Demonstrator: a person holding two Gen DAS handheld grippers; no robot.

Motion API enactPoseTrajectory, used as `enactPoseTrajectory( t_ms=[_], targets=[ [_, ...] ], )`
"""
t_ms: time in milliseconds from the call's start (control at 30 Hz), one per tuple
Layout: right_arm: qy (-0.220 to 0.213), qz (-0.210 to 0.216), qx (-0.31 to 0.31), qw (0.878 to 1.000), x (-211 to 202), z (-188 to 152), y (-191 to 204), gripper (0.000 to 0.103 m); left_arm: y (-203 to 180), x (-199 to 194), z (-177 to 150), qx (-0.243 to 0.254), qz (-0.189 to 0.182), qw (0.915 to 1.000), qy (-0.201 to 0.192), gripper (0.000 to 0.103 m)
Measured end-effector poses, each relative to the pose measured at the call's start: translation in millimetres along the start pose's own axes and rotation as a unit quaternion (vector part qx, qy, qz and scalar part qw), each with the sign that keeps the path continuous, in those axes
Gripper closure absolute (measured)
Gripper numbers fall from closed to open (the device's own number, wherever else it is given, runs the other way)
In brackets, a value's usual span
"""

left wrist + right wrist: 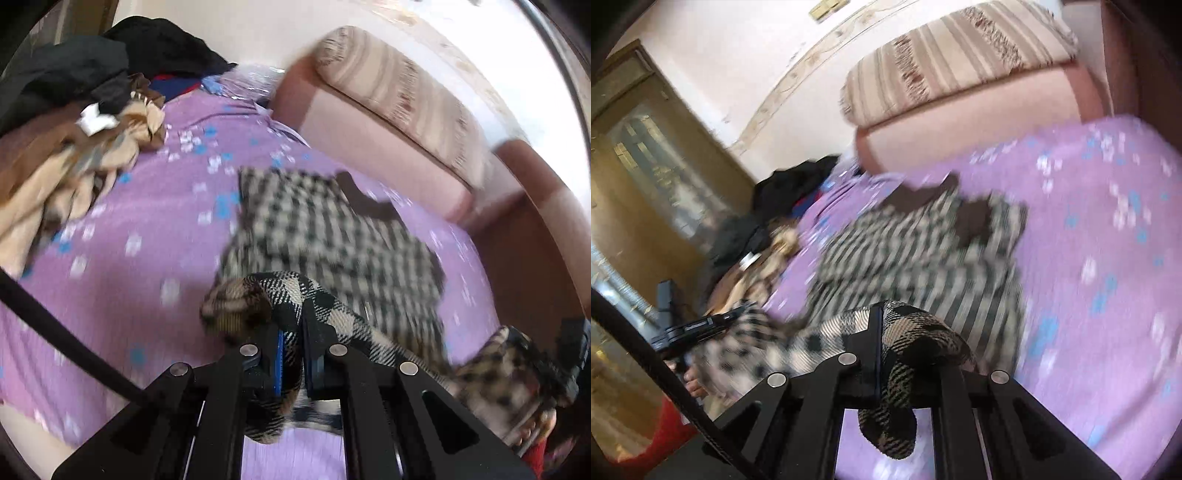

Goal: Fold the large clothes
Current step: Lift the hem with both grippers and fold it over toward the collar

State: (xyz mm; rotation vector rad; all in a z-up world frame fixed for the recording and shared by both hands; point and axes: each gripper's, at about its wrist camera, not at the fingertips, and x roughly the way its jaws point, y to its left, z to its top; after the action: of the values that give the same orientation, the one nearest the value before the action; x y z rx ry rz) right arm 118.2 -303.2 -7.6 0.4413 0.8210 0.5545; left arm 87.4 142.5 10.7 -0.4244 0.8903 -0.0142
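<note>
A black-and-beige checked garment (332, 236) lies on the purple bedsheet (122, 280), partly folded, with a dark brown collar (365, 199). My left gripper (293, 332) is shut on its near edge, and the cloth bunches over the fingers. My right gripper (886, 328) is shut on another part of the same edge; the garment (916, 254) stretches away from it over the sheet (1108, 258). The right gripper also shows at the far right of the left wrist view (546, 362), and the left gripper at the left of the right wrist view (698, 325). Both views are motion-blurred.
A pile of dark, brown and tan clothes (74, 122) lies on the bed's far left. A pink sofa with a striped cushion (399, 96) stands just beyond the bed. A wooden cabinet with glass doors (646, 158) stands against the wall.
</note>
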Motion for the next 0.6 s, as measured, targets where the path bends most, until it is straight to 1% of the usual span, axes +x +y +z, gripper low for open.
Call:
enactPoseTrajectory(
  t_ms=[67, 133, 167, 233, 300, 333, 400, 433, 467, 533, 600],
  targets=[
    [-0.007, -0.027, 0.006, 1.000, 21, 29, -10, 0.097, -4, 31, 43, -0.012, 0.032, 0.9993, -0.012, 0.095],
    [-0.012, -0.066, 0.022, 0.998, 49, 59, -26, 0.097, -5, 61, 74, -0.026, 0.061, 0.9976, -0.020, 0.095],
    [-0.012, -0.084, 0.034, 0.996, 64, 71, -36, 0.096, -2, 78, 87, -0.040, 0.073, 0.9964, -0.017, 0.094],
    [-0.003, -0.106, 0.052, 0.993, 92, 88, -54, 0.097, 4, 115, 104, -0.063, 0.093, 0.9937, 0.000, 0.094],
    [0.024, -0.118, 0.074, 0.990, 121, 98, -73, 0.096, 10, 141, 109, -0.081, 0.104, 0.9910, 0.019, 0.093],
    [0.034, -0.122, 0.083, 0.988, 132, 101, -80, 0.096, 12, 152, 110, -0.090, 0.108, 0.9897, 0.022, 0.093],
    [0.038, -0.129, 0.090, 0.987, 146, 106, -89, 0.095, 13, 158, 110, -0.090, 0.104, 0.9903, 0.017, 0.093],
    [0.041, -0.125, 0.095, 0.987, 151, 110, -94, 0.092, 14, 161, 112, -0.093, 0.098, 0.9908, 0.015, 0.093],
    [0.043, -0.116, 0.103, 0.987, 155, 114, -99, 0.087, 18, 162, 113, -0.101, 0.087, 0.9909, 0.014, 0.093],
    [0.038, -0.099, 0.123, 0.987, 158, 121, -111, 0.086, 27, 163, 120, -0.135, 0.054, 0.9893, 0.014, 0.092],
    [0.031, -0.083, 0.153, 0.984, 160, 127, -121, 0.084, 38, 159, 128, -0.171, 0.021, 0.9851, 0.005, 0.083]
  ],
)
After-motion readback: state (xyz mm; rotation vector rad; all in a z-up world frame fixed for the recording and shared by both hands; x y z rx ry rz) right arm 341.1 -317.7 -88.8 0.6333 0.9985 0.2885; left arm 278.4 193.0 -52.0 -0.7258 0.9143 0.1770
